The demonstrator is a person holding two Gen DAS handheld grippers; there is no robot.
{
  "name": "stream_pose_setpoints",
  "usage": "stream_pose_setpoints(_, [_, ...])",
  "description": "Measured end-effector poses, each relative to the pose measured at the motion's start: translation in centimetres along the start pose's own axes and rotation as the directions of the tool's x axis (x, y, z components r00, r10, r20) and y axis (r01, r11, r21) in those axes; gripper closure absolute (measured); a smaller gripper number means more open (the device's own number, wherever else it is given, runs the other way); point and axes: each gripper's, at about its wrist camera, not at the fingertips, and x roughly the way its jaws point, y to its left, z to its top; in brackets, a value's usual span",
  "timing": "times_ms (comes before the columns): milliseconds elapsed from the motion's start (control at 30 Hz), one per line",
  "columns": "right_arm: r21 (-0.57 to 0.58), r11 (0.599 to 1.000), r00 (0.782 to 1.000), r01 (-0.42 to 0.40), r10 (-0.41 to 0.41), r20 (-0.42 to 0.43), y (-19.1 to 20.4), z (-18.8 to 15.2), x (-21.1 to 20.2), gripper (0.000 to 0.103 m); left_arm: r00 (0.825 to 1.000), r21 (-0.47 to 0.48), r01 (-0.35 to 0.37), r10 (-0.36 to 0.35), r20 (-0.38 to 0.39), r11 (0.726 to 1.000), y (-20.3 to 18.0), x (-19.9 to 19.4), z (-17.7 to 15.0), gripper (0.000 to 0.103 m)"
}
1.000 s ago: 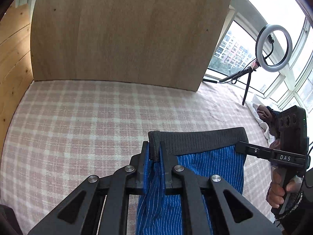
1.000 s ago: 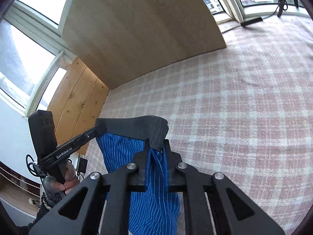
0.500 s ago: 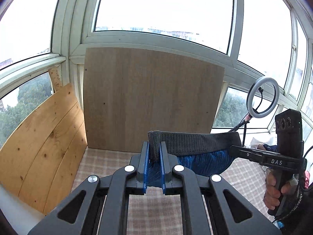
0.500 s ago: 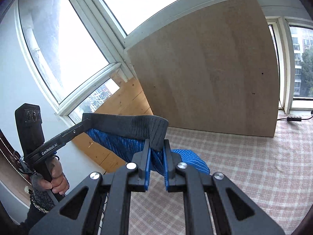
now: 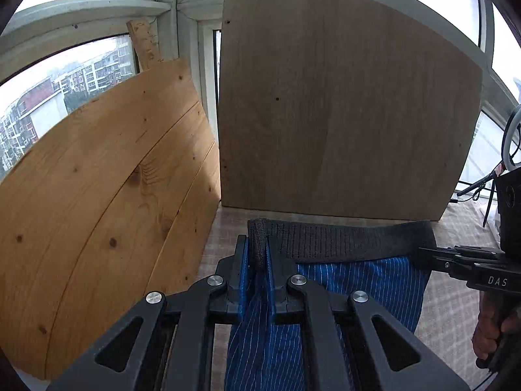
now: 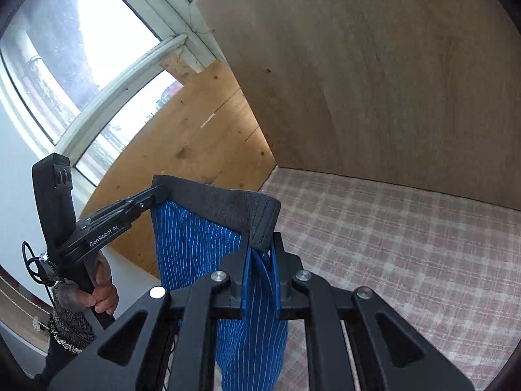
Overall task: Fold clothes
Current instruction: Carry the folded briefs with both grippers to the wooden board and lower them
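Blue striped shorts [image 5: 364, 283] with a dark grey waistband [image 5: 342, 239] hang stretched between my two grippers, above the checked cloth surface. My left gripper [image 5: 257, 254] is shut on the waistband's left end. My right gripper [image 6: 262, 244] is shut on the waistband's other end, and it shows at the right edge of the left wrist view [image 5: 423, 254]. In the right wrist view the shorts [image 6: 192, 247] hang down, and the left gripper [image 6: 156, 195] pinches the far corner of the waistband [image 6: 221, 207]. A person's hand [image 6: 101, 290] holds each handle.
A tall plywood board [image 5: 342, 114] stands upright at the back of the pink checked cloth [image 6: 407, 244]. A pine board [image 5: 107, 202] leans against the windows on the left. A ring light on a stand [image 5: 513, 143] is at the far right.
Both grippers have swung left with the shorts, toward the corner with the pine board. The view tipped up and then back down. The grip on the waistband is unchanged.
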Motion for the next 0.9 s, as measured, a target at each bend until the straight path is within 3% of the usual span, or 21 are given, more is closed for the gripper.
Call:
stream_pose_setpoints(133, [0.044,0.991,0.991,0.124,-0.121,-0.066,-4.8,1.3,8.2,0.093,0.997,-0.066,0.02,-0.024,-0.067,0.998,1.1,9.1,1.2,0.094])
stream_pose_setpoints(233, [0.081,0.985,0.986,0.153,-0.148,-0.073,-7.6,2.7,11.0,0.093,0.992,-0.065,0.004,-0.012,-0.124,0.998,1.3,14.2,1.7,0.094])
stream_pose_setpoints(333, [0.114,0.982,0.987,0.152,-0.144,-0.075,-9.7,3.5,12.6,0.093,0.987,-0.019,-0.017,0.014,-0.159,1.0,0.9,16.3,1.4,0.093])
stream_pose_setpoints(433, [0.081,0.983,0.983,0.167,-0.16,-0.088,-10.1,3.4,13.8,0.092,0.981,0.046,-0.062,0.07,-0.181,0.997,0.4,16.9,1.1,0.087])
stream_pose_setpoints(533, [0.029,0.972,0.968,0.232,-0.228,-0.104,-9.9,3.2,14.8,0.082,0.98,0.08,-0.107,0.119,-0.158,0.991,0.5,16.0,1.2,0.087])
stream_pose_setpoints(633, [0.04,0.968,0.967,0.248,-0.245,-0.074,-9.9,3.4,14.0,0.076,0.98,0.025,-0.126,0.128,-0.153,0.992,1.5,14.8,1.5,0.087])
stream_pose_setpoints(767, [0.046,0.971,0.972,0.236,-0.235,-0.02,-9.4,4.0,11.2,0.075,0.983,-0.088,-0.047,0.031,-0.181,0.995,1.9,12.7,0.6,0.089])
stream_pose_setpoints(900, [0.034,0.989,0.989,0.145,-0.143,-0.042,-8.3,3.6,7.9,0.075,0.982,-0.063,-0.042,0.03,-0.185,0.997,-0.5,9.8,-1.0,0.088])
